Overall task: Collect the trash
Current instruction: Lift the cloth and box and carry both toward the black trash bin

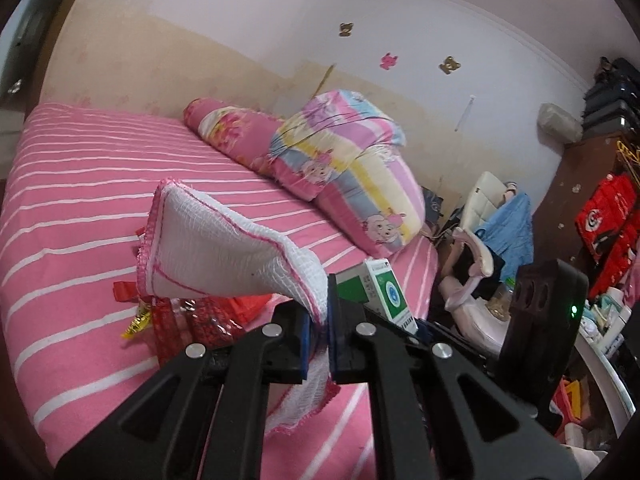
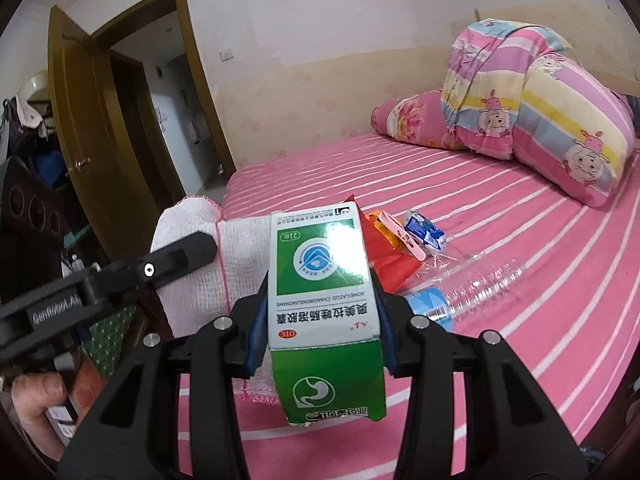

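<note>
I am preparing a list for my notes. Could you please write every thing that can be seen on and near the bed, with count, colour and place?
medicine box: 1, green and white, clamped in the right gripper
gauze cloth: 1, white with pink edge, clamped in the left gripper
plastic bottle: 1, clear with blue label, lying on the bed
red wrappers: several, red, on the bed beyond the cloth
yellow wrapper: 1, yellow, beside the red wrappers
folded quilts: 2, pink and pastel, at the wall side
bed sheet: 1, pink with white stripes
door: 1, brown, open
left gripper: black
right gripper: black
</note>
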`<state>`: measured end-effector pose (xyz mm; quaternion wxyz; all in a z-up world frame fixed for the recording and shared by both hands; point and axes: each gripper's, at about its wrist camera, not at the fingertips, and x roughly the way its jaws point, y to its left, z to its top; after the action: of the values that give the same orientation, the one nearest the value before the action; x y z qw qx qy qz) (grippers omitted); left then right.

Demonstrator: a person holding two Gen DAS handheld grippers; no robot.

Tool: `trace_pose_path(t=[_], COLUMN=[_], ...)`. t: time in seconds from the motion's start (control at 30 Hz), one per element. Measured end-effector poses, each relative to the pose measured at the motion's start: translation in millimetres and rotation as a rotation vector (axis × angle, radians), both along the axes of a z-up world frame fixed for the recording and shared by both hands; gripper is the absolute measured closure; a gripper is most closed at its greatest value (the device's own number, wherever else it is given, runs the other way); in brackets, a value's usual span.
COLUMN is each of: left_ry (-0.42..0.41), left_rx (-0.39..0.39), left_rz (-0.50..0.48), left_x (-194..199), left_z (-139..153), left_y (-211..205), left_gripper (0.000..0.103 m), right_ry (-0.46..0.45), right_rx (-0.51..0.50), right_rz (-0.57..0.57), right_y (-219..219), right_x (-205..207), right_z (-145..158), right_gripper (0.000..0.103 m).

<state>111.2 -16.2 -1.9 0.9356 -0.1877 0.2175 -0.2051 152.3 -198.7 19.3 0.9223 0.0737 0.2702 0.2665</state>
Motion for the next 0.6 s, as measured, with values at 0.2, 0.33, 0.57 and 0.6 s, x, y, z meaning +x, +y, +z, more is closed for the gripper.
trace_pose_path(t=[0.2,0.33,0.57,0.6], left_ry=[-0.042,-0.063,-0.110,-0.114], left_rx=[-0.002,-0.041,-0.055,-0.054], left_rz=[-0.026,-0.047,-0.121,-0.130], left_x=[-33,-53,-93,-97], left_z=[20,38,66,69], left_y=[-14,-22,-53,-59], left_gripper=[0.097,0.097,0.097,0.097], right_ry=[-0.017,-0.036,-0.084,-0.087], right_rx=[-0.005,0.000,-0.009,-0.009], right_rz=[-0.027,-0.042,-0.087,-0.100], right_y=[-12,-22,-52,-58], right_x=[-35,-60,-109,-116], right_z=[26,44,80,83], right_gripper=[0.059,0.059,0.059,0.059])
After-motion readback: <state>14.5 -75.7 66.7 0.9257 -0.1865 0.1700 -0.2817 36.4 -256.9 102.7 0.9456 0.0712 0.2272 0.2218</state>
